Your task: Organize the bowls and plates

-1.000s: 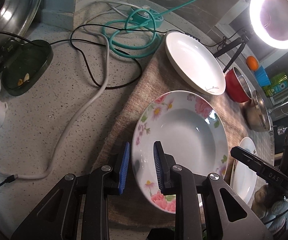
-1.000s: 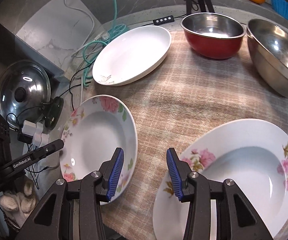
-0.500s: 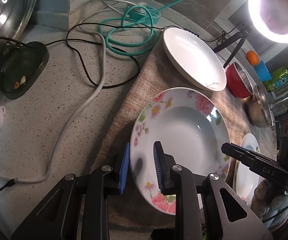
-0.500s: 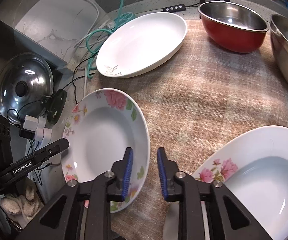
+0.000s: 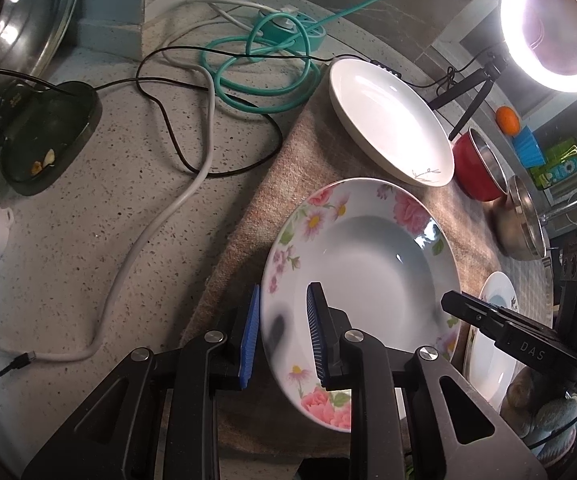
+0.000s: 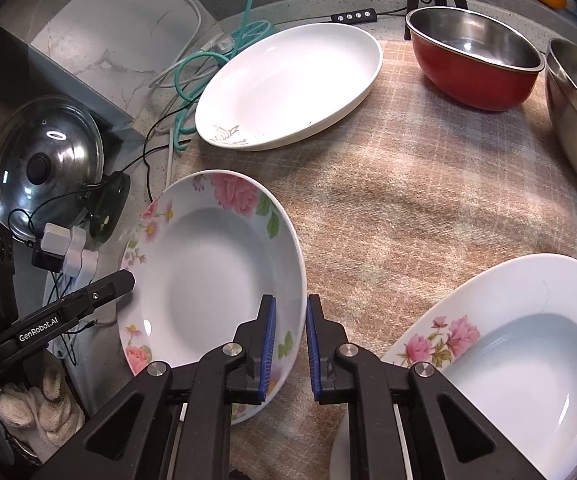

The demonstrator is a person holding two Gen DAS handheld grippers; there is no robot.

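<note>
Porcelain: three plates, two bowls; left tongs [image 5: 280,338] clamp floral plate [image 5: 362,280] rim, right tongs [image 6: 288,346], previously apart, closing on opposite rim.

Left gripper [image 5: 280,338] astride floral plate [image 5: 362,280] rim; cloth [image 5: 248,216] beneath

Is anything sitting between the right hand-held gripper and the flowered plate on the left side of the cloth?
Nothing visible. The right hand-held gripper already straddles the rim of the flowered plate, its jaws closing on it. The left hand-held gripper straddles the opposite rim.
</note>
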